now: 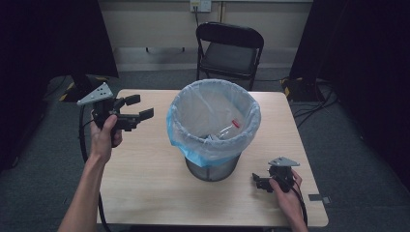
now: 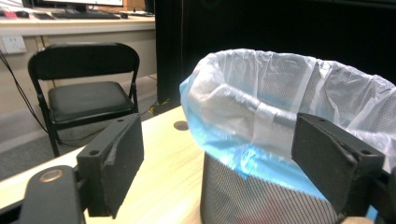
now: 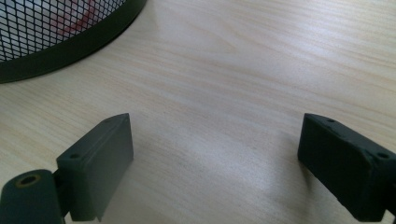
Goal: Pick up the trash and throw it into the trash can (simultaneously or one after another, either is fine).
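Note:
A black wire-mesh bin [image 1: 212,166] lined with a translucent white and blue bag [image 1: 193,128] stands at the middle of the wooden table [image 1: 145,174]. Inside it lies a clear plastic bottle with a red cap [image 1: 235,123]. My left gripper [image 1: 140,107] is held up off the table to the left of the bin, open, its jaws pointed at the bag's rim [image 2: 280,88]; nothing is between them [image 2: 224,163]. My right gripper [image 1: 258,181] sits low near the table's front right, open and empty [image 3: 222,158], aimed at bare wood beside the bin's base [image 3: 60,51].
A black folding chair [image 1: 229,48] stands behind the table's far edge, and shows again in the left gripper view [image 2: 86,88]. Dark curtains flank both sides. Cables [image 1: 314,104] lie on the floor at the right. Bare tabletop [image 3: 243,65] lies in front of the bin.

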Available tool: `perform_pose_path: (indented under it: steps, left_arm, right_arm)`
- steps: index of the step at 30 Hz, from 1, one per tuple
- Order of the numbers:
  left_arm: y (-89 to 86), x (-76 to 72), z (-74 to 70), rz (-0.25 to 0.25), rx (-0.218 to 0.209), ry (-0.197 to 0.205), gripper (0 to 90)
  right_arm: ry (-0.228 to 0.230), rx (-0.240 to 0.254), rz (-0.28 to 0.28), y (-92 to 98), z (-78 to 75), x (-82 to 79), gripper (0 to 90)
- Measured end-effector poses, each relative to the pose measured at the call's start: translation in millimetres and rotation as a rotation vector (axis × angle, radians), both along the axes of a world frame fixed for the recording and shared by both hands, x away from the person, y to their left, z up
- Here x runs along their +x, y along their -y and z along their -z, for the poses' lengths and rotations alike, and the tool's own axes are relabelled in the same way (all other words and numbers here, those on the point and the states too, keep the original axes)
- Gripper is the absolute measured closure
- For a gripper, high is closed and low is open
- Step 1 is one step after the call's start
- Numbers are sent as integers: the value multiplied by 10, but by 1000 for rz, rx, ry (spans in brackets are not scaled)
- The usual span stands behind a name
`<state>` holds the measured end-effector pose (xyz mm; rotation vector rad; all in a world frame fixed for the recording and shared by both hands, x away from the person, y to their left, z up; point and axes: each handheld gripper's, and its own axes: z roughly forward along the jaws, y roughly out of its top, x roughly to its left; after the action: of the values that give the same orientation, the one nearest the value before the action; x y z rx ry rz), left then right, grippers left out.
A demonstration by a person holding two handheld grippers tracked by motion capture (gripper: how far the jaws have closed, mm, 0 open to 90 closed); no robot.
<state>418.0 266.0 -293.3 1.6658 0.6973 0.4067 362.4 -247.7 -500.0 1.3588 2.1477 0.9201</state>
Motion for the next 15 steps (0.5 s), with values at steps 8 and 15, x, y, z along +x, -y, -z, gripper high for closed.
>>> perform_pose_path:
  steps: [8, 15]
  left_arm:
    - [-116, -77, 144, -32, 16, -43, 175]
    - [-231, -159, 284, -86, 56, -63, 182]
  right_arm:
    - [0, 0, 0, 0, 0, 0, 95]
    - [0, 0, 0, 0, 0, 0, 95]
